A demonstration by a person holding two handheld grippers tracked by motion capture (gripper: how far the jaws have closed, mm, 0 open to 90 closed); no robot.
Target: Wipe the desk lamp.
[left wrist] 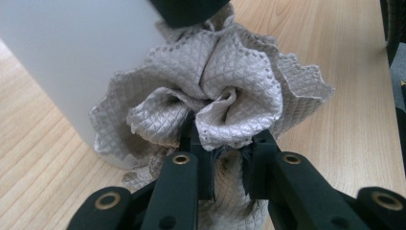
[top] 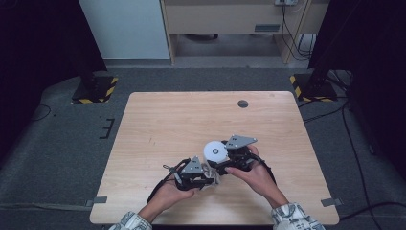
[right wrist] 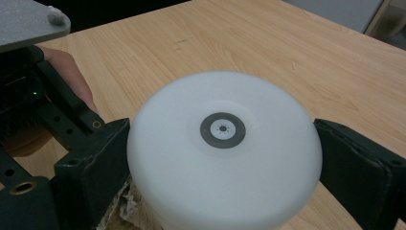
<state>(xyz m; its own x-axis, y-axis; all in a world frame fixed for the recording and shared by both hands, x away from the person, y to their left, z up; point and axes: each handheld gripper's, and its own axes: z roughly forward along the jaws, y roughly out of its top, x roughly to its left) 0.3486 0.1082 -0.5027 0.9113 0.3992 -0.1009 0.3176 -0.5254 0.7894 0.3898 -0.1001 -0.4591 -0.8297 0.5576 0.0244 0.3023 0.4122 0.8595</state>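
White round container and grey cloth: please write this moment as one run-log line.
left gripper: shut on grey quilted cloth | right gripper: shut on white round plastic container | cloth against container side | on wooden table

One white cylinder [right wrist: 225, 153], one grey cloth [left wrist: 215, 96], two grippers, one table [top: 191, 115].

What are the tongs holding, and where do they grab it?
Left tongs pinch the bunched grey cloth at its gathered middle. Right tongs clamp the white cylinder by its sides.
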